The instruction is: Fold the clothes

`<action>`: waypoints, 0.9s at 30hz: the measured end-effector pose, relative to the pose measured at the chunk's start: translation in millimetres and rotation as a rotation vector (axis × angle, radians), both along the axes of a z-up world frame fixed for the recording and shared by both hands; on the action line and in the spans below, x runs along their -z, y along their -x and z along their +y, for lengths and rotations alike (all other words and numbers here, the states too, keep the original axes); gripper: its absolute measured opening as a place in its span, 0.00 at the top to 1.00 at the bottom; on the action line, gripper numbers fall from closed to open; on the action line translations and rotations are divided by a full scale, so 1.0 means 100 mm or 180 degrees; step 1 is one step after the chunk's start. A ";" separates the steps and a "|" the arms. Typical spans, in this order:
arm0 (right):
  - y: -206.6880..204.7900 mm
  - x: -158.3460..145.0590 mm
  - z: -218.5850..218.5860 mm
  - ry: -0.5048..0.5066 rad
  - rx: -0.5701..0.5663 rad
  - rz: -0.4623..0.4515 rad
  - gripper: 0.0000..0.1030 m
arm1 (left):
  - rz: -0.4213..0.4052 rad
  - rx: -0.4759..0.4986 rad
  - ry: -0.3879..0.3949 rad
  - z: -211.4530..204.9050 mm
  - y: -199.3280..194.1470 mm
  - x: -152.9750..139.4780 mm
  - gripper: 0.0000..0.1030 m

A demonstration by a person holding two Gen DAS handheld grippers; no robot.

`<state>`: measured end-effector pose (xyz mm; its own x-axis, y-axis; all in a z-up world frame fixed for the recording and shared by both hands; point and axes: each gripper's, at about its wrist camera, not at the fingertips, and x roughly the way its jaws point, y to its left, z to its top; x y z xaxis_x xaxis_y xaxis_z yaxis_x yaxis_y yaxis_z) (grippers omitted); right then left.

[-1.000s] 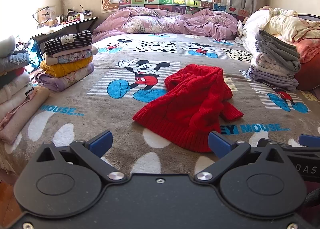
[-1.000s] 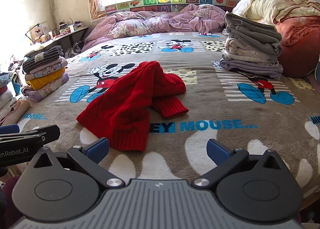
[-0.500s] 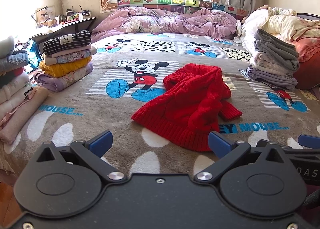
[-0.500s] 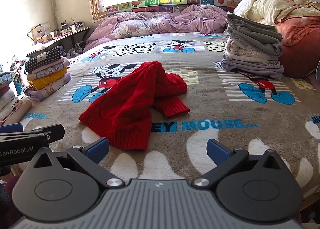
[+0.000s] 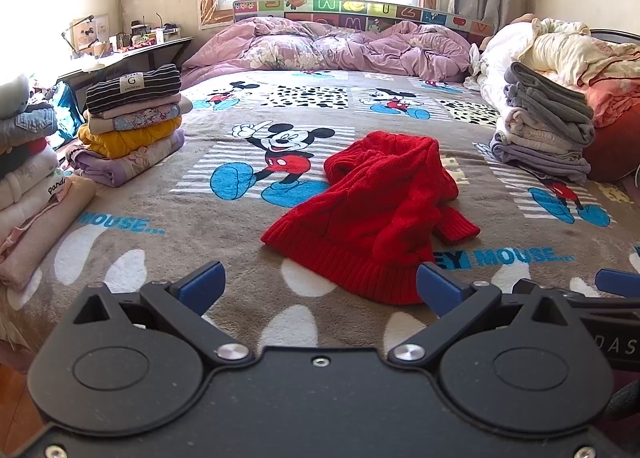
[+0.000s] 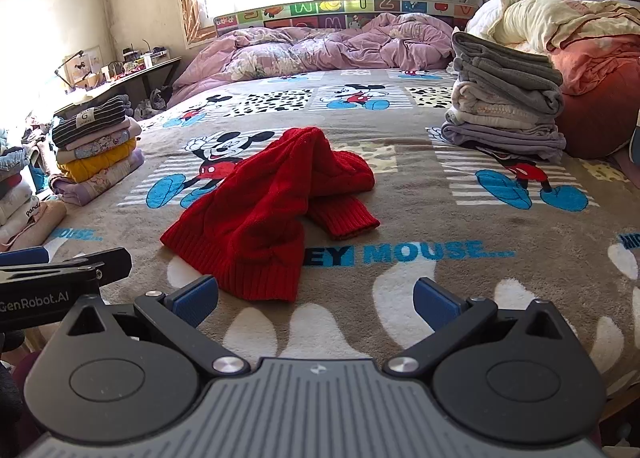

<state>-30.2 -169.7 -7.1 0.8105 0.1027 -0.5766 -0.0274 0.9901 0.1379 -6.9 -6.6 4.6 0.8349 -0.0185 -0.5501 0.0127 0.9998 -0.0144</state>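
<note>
One red knit sweater (image 5: 380,213) lies crumpled in the middle of the Mickey Mouse blanket (image 5: 192,217) on the bed. One cuffed sleeve (image 6: 346,217) sticks out to the right.

There are two grippers. The left gripper (image 5: 320,286) has its two blue fingers spread wide, and it holds nothing. The right gripper (image 6: 316,300) is spread wide too, and it holds nothing. Both float just in front of the sweater's ribbed bottom edge and do not touch it.

On the left side sits one stack of five folded clothes (image 5: 132,125). The top one is striped and has a white tag with a big "G" (image 5: 131,80). Another stack (image 5: 24,177) stands at the far left edge, and one piece in it says "panda". On the right is one stack of gray and pale purple clothes (image 6: 504,101).

The blanket shows blue words, "EY MOUSE..." (image 6: 404,252). The side of the left gripper reads "GenRobot.AI" (image 6: 34,304). One pink quilt (image 5: 332,45) is bunched at the head of the bed.
</note>
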 end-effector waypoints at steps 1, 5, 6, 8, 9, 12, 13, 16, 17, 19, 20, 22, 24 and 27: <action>0.00 -0.01 0.00 0.0000 0.0000 -0.0004 0.00 | -0.0001 0.0002 0.0000 0.00 0.00 0.00 0.00; 0.02 -0.03 -0.01 0.0001 0.0000 -0.0019 0.00 | -0.0009 0.0013 -0.0001 -0.02 0.01 -0.01 0.00; 0.02 -0.03 -0.01 0.0002 0.0001 -0.0023 0.00 | -0.0013 0.0017 0.0002 -0.02 0.01 -0.01 0.00; 0.03 -0.04 -0.02 -0.0002 0.0002 -0.0029 0.00 | -0.0022 0.0026 0.0008 -0.02 0.01 -0.03 0.00; 0.04 -0.05 -0.02 -0.0017 -0.0001 -0.0030 0.00 | -0.0027 0.0030 0.0011 -0.02 0.01 -0.03 0.00; 0.04 -0.06 -0.07 -0.0099 0.0011 -0.0058 0.00 | -0.0039 0.0051 0.0010 -0.04 0.01 -0.05 0.00; 0.04 -0.07 -0.08 -0.0130 0.0015 -0.0070 0.00 | -0.0037 0.0057 0.0013 -0.05 0.00 -0.05 0.00; 0.03 -0.07 -0.14 -0.0240 0.0015 -0.0085 0.00 | -0.0034 0.0077 0.0024 -0.06 -0.04 -0.05 0.00; 0.01 -0.06 -0.16 -0.0269 0.0026 -0.0076 0.00 | -0.0025 0.0095 0.0029 -0.08 -0.05 -0.05 0.00; -0.05 -0.02 -0.21 -0.0347 0.0045 -0.0076 0.00 | 0.0003 0.0124 0.0023 -0.11 -0.10 -0.04 0.00; -0.09 0.00 -0.24 -0.0396 0.0051 -0.0081 0.00 | 0.0011 0.0133 -0.0001 -0.12 -0.13 -0.04 0.00; -0.16 0.04 -0.31 -0.0503 0.0063 -0.0104 0.00 | 0.0026 0.0136 -0.0072 -0.16 -0.18 -0.01 0.00; -0.27 0.11 -0.40 -0.0664 0.0079 -0.0230 0.00 | 0.0087 0.0118 -0.0094 -0.18 -0.29 0.04 0.00; -0.49 0.29 -0.51 -0.0868 0.0022 -0.0249 0.00 | 0.0179 0.0090 -0.0127 -0.21 -0.45 0.13 0.00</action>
<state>19.2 -221.0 -36.5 0.8528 0.2397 -0.4640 -0.0417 0.9169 0.3969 37.9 -27.8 -8.1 0.8022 -0.0190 -0.5968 0.0414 0.9989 0.0238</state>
